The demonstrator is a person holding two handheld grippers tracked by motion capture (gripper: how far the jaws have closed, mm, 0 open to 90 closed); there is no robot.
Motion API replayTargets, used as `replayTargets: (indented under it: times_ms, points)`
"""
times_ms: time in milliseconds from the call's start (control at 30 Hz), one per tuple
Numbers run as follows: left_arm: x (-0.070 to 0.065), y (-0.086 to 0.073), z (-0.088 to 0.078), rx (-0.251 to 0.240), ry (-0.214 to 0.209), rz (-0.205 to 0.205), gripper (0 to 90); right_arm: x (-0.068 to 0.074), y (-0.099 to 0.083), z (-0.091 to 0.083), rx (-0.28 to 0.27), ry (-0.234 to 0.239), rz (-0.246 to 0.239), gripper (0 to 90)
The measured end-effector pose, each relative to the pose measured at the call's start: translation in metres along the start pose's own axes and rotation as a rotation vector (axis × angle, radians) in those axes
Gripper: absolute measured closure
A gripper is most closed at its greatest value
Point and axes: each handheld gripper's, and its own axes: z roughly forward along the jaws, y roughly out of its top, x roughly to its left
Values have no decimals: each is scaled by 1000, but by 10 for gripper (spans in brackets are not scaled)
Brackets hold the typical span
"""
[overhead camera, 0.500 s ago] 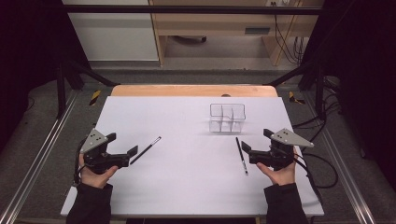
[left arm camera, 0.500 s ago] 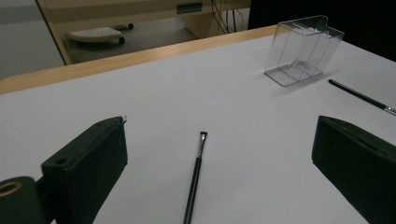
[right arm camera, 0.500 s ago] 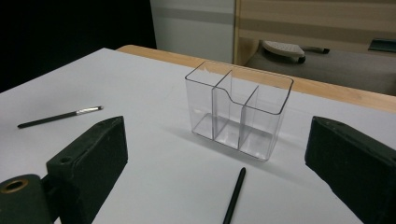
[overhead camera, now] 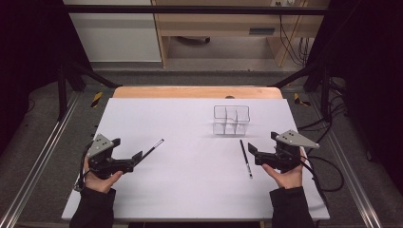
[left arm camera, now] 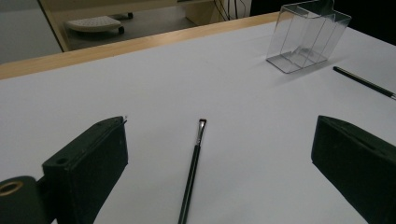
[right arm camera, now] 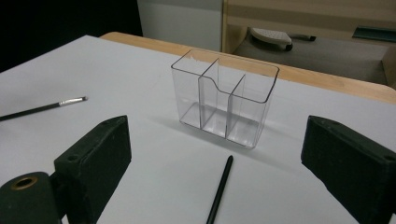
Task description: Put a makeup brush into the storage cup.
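A thin black brush (overhead camera: 152,149) with a pale tip lies on the white table sheet (overhead camera: 190,190) at the left. My left gripper (overhead camera: 135,159) rests just behind its handle end. Its jaws stand wide open either side of the brush (left arm camera: 191,172) in the left gripper view. A black pencil-like stick (overhead camera: 245,158) lies at the right, close beside my open right gripper (overhead camera: 253,154). Beyond both stands a clear three-part organizer (overhead camera: 231,119), empty. The right gripper view shows the organizer (right arm camera: 224,100) ahead and the stick (right arm camera: 219,191) between the open jaws.
The table's wooden far edge (overhead camera: 197,91) runs behind the sheet. Cables (overhead camera: 328,166) trail off the right side. Metal rails (overhead camera: 43,156) flank the table. A desk and floor lie beyond.
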Motion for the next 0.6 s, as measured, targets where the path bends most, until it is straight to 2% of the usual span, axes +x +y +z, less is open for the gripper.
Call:
replayTargets:
  times_ms: [267,433,600]
  points:
    - [-5,-3,6,21,-2,11,31,3,2,10,55,-10,-17,99]
    - [-7,-4,9,31,-6,18,32,4,0,23,112,-43,-17,130]
    - [-9,-5,11,41,-7,23,32,6,-4,35,160,-45,-27,141]
